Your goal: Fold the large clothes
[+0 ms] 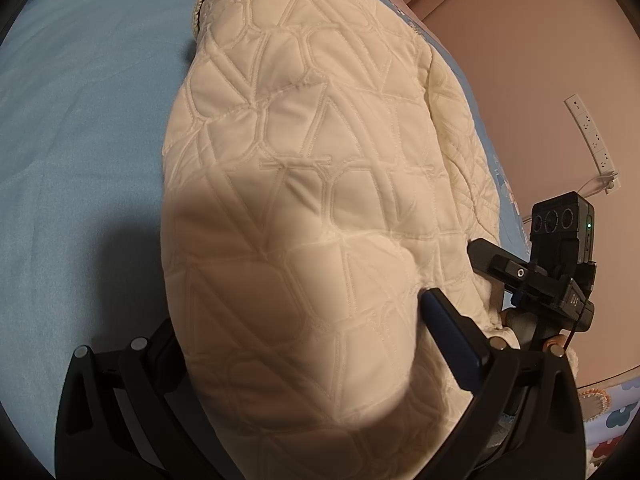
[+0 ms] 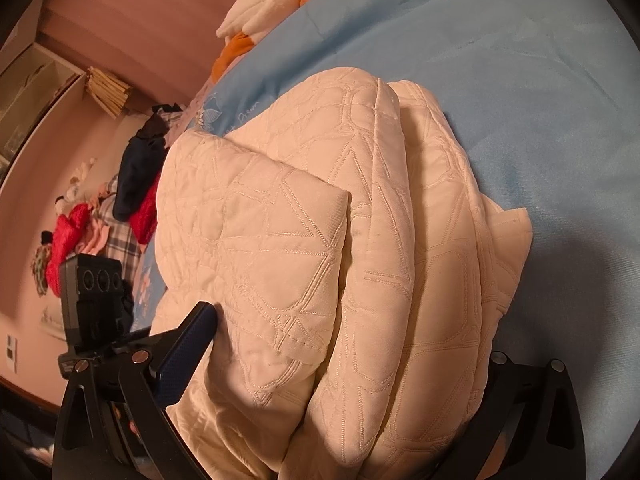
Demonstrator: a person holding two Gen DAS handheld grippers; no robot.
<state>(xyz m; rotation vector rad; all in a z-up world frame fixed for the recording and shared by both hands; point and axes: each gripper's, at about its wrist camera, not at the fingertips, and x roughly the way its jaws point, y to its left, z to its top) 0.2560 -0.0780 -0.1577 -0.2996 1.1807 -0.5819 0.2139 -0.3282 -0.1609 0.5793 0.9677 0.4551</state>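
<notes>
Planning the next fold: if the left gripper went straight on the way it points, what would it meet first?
The cream quilted jacket: it already bulges between the left gripper's open jaws, seemingly touching, with the blue bedspread beyond.

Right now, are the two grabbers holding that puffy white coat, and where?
It seems so. The left gripper and right gripper each straddle the near end of the cream quilted jacket with wide-set fingers; a firm pinch cannot be told.
</notes>
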